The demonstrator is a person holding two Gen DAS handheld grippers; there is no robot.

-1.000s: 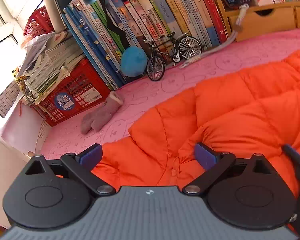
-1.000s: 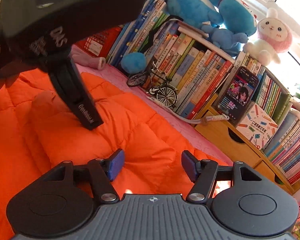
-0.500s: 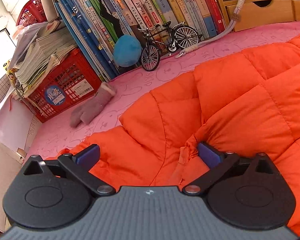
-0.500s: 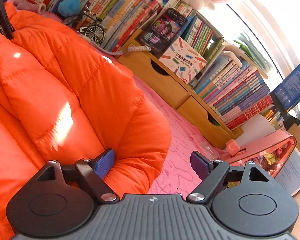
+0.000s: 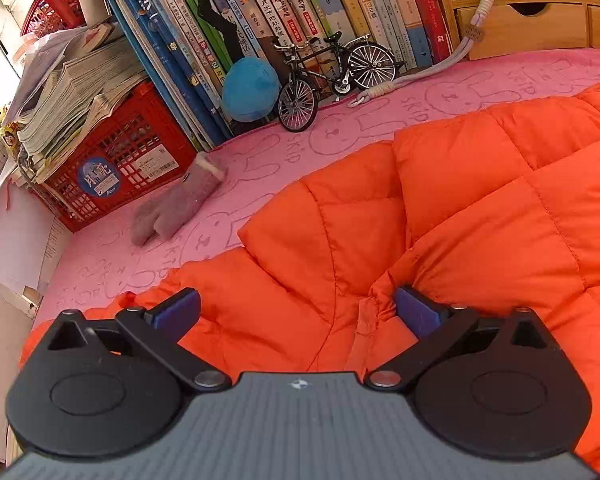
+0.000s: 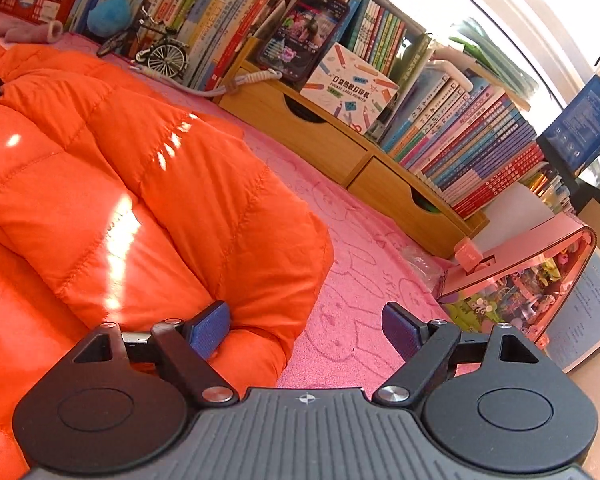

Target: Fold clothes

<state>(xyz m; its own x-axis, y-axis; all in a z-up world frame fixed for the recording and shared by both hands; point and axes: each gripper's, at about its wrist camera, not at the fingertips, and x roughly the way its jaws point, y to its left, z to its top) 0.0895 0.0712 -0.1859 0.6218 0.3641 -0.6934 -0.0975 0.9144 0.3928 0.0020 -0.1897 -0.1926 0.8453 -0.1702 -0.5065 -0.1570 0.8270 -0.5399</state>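
Note:
A puffy orange quilted jacket (image 5: 440,208) lies on the pink bunny-print cloth (image 5: 340,128). My left gripper (image 5: 298,310) is open and sits low over the jacket's left part, with orange folds between its blue pads. In the right wrist view the jacket (image 6: 120,184) fills the left side, ending in a rounded edge. My right gripper (image 6: 306,326) is open at that edge: its left pad (image 6: 210,326) rests against the jacket, its right pad stands over bare pink cloth (image 6: 360,240).
Behind the jacket stand a row of books (image 5: 300,12), a model bicycle (image 5: 332,76), a blue plush ball (image 5: 250,88), a red crate (image 5: 116,152) and a mauve glove (image 5: 176,208). To the right are wooden drawers (image 6: 340,144), a phone (image 6: 304,32) and a pink stand (image 6: 532,252).
The right gripper swung right, from over the middle of the jacket to its right edge. The left gripper eased back and lower over the jacket's left part. Both stayed open.

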